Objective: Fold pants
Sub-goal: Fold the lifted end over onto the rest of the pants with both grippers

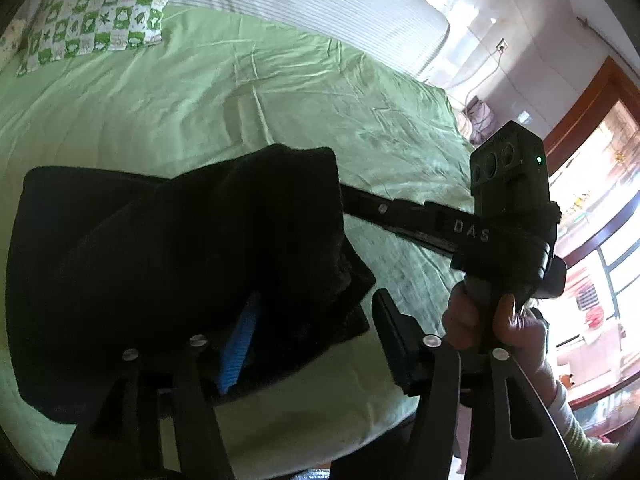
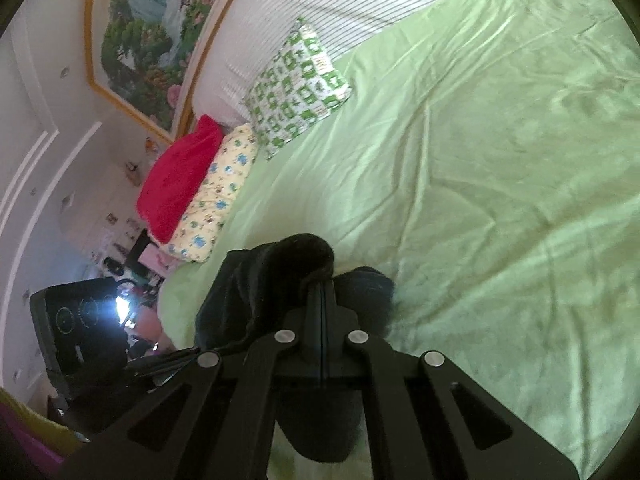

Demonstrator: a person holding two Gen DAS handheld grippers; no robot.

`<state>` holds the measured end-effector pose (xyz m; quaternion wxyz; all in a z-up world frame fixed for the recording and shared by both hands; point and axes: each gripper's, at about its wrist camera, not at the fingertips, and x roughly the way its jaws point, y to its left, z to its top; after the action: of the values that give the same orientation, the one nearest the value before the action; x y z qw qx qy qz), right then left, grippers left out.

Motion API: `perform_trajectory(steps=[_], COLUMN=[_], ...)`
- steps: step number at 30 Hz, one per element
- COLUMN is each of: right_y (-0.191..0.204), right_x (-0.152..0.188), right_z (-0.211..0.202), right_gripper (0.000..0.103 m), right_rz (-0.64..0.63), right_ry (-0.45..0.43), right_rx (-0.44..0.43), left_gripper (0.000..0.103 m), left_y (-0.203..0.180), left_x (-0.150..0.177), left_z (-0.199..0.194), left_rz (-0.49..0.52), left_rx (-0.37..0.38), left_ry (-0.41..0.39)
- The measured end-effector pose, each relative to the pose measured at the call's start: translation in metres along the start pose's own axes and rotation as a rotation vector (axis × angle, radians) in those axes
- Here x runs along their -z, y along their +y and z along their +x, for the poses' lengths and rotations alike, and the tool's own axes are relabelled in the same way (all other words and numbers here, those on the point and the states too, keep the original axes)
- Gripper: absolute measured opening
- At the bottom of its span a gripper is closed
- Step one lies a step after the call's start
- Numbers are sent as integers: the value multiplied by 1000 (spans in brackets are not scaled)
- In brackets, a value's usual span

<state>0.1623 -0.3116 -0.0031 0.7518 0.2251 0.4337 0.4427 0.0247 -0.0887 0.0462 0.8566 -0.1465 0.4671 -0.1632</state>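
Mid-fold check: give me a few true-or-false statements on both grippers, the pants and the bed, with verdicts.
1. The right gripper is shut on the black pants. True.
2. The left gripper has its fingers clamped together. False: its jaws stand apart, with pants fabric lying over the left finger.
3. The pants lie on a blue sheet. False: the sheet is light green.
4. A green-and-white patterned pillow rests near the head of the bed. True.
5. The pants are spread out flat and full length. False: they are bunched in a heap.
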Motion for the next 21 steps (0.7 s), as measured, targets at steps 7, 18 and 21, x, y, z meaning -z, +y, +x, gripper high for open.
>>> perform_trajectory(steps=[7,18,21], right_y=[16,61,74], right_x=[3,6,8], right_z=[-22,-20,-14], right_gripper=[77,79,81], right_rz=[19,-51,-82], right_ry=[-83,-107,-99], right_rx=[110,186,245], left_gripper=[66,72,72], left_y=[15,61,76], left_x=[8,5,4], left_z=[-37,-81,-86], left_rz=[-37,-144,-175], left_rx=[8,-65,-86], left_ry=[-44,-127,-136])
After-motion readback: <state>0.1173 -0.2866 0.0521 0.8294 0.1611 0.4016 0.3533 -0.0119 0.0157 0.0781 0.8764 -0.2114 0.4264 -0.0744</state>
